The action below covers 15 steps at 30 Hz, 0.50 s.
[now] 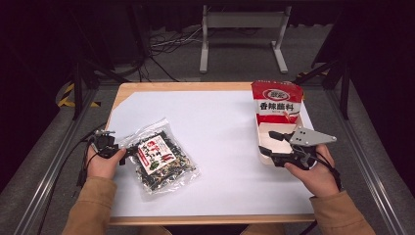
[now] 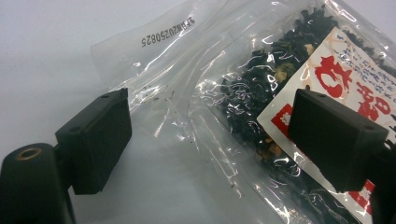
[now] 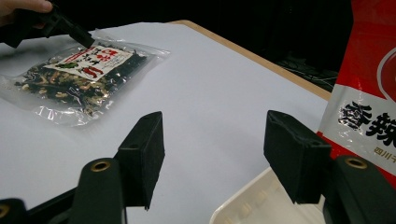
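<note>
On the left of the white table (image 1: 220,147), a clear bag of dried food (image 1: 159,159) lies flat, and the left gripper (image 1: 128,152) is placed at its near-left edge. Its jaws are held wide apart over the bag's clear edge, and nothing is pinched between them. It is judged that the bag is about to be picked up. For that, the jaws would have to be lowered around the thin plastic edge and closed on it, so that the bag is not pushed away. At the right, a white tray (image 1: 266,139) sits on the table with a red packet (image 1: 277,102) standing at its far end. The right gripper (image 1: 272,143) is held over the tray's near part, its jaws wide and empty. Whether the left jaws touch the plastic cannot be told. The small print on the bag's label is too blurred to be read, and the tray is partly hidden by the right gripper.
</note>
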Each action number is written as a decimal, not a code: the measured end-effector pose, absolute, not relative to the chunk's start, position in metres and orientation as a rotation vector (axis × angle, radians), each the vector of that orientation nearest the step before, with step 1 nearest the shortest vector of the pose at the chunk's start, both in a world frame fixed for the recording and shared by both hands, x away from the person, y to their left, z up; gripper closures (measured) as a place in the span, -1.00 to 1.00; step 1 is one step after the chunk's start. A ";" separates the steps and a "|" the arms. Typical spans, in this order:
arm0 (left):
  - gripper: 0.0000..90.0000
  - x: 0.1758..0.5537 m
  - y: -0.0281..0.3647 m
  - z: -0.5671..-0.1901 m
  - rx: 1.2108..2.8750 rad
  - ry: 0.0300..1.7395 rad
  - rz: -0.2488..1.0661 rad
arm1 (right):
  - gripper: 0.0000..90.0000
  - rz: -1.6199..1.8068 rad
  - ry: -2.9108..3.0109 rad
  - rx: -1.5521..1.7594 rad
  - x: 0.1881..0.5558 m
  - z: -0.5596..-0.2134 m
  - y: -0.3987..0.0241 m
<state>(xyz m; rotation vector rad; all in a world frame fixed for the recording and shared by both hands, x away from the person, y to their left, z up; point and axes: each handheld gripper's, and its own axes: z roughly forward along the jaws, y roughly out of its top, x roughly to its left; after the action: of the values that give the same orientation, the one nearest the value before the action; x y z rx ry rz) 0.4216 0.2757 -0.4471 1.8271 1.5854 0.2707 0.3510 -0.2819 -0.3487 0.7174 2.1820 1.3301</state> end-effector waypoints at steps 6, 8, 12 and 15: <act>-0.58 0.421 0.272 -0.446 1.860 1.609 0.316 | -0.15 1.314 2.172 0.742 0.352 -0.350 -0.283; -0.49 0.421 0.270 -0.444 1.862 1.617 0.311 | -0.15 1.310 2.168 0.750 0.352 -0.350 -0.284; -0.24 0.421 0.267 -0.441 1.873 1.652 0.306 | -0.15 1.315 2.161 0.753 0.352 -0.350 -0.285; 0.06 0.420 0.258 -0.440 1.924 1.650 0.376 | -0.15 1.290 2.146 0.778 0.353 -0.350 -0.286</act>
<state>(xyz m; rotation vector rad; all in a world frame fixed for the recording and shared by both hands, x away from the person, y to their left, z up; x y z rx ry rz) 0.4202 0.2578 -0.4401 1.9242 1.6497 0.3764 0.3529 -0.2856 -0.3503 0.7784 2.1463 1.2904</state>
